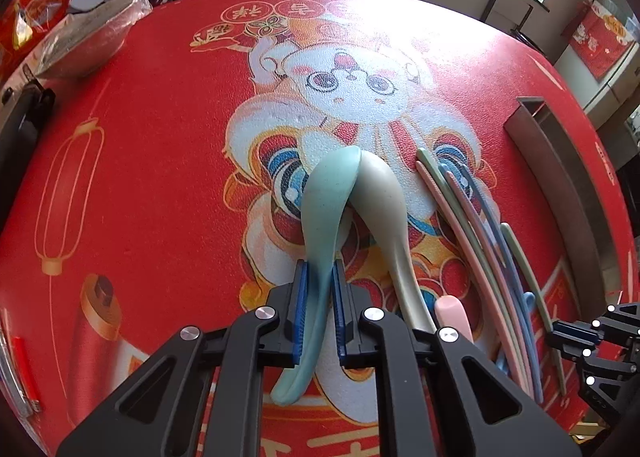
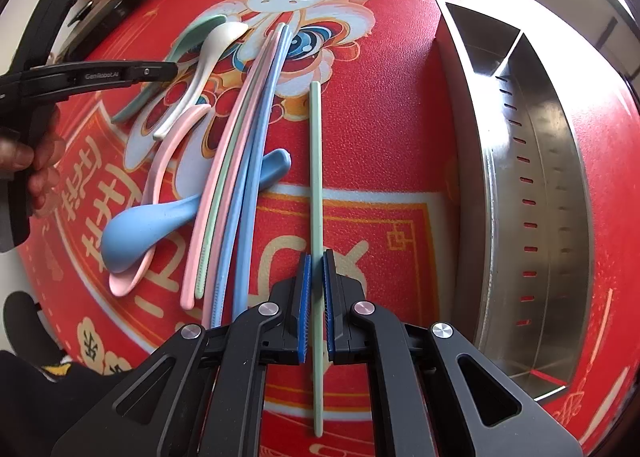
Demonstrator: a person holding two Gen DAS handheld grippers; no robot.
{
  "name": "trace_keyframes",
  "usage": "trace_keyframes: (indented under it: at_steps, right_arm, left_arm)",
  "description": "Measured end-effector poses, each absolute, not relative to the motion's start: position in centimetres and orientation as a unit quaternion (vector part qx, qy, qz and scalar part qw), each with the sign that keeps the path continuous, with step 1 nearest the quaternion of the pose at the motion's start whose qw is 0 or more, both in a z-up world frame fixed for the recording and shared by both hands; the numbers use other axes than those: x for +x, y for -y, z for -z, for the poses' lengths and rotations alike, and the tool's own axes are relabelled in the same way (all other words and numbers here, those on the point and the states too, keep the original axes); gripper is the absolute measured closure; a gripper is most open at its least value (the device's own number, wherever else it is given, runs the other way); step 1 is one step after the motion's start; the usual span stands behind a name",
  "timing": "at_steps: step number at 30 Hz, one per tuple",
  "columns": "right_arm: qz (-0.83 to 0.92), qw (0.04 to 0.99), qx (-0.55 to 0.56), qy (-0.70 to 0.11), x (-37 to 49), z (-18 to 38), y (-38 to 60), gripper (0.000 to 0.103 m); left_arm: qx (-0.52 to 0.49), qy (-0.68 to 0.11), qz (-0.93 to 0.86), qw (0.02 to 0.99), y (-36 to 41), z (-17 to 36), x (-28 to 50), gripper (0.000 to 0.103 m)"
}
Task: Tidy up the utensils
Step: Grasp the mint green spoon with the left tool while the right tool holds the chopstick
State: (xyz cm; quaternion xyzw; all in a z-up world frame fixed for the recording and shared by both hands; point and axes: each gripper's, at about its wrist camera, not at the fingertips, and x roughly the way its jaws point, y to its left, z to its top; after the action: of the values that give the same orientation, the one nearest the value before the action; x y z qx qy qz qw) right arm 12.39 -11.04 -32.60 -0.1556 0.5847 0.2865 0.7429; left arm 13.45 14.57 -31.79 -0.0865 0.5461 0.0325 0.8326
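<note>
Both pairs of jaws are clamped on utensils. The left gripper [image 1: 320, 277] pinches the handle of a teal spoon [image 1: 326, 197], whose bowl touches a white spoon [image 1: 384, 201] mid-mat. The right gripper [image 2: 316, 269] grips a single green chopstick [image 2: 316, 161], lying apart from the bundle of pink, green and blue chopsticks [image 2: 240, 161] — beside them, a blue spoon [image 2: 148, 229] over a pink one. A steel divided holder [image 2: 532, 185] lies at the red mat's [image 2: 384, 129] right edge.

Matt, smooth plastic spoons [image 2: 160, 217] and chopsticks [image 2: 256, 145] lie on a grainy red printed mat [image 2: 380, 129]. The holder [image 2: 532, 161] is brushed, shiny metal.
</note>
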Motion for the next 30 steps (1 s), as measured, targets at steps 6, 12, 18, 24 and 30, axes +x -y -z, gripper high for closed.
trace_keyframes:
  at_steps: [6, 12, 18, 24, 30]
  right_arm:
    - [-0.288, 0.742, -0.15, -0.586, 12.4, 32.7, 11.0, 0.097]
    - [-0.289, 0.741, -0.146, -0.588, 12.5, 32.7, 11.0, 0.097]
    - [-0.291, 0.74, -0.139, -0.59, 12.5, 32.7, 11.2, 0.097]
    - [-0.29, 0.74, -0.133, -0.592, 12.6, 32.7, 11.2, 0.097]
    - [-0.292, 0.738, -0.125, -0.595, 12.7, 32.7, 11.3, 0.097]
  left_arm:
    - [-0.166, -0.553, -0.017, 0.816, -15.5, 31.6, 11.1, 0.097]
    - [-0.161, -0.557, -0.029, 0.814, -14.8, 31.7, 8.9, 0.097]
    - [-0.145, -0.561, -0.034, 0.815, -13.8, 32.1, 6.5, 0.097]
    - [-0.175, -0.546, -0.046, 0.818, -13.7, 32.3, 4.8, 0.096]
    - [-0.19, -0.533, -0.041, 0.824, -14.1, 32.4, 3.7, 0.096]
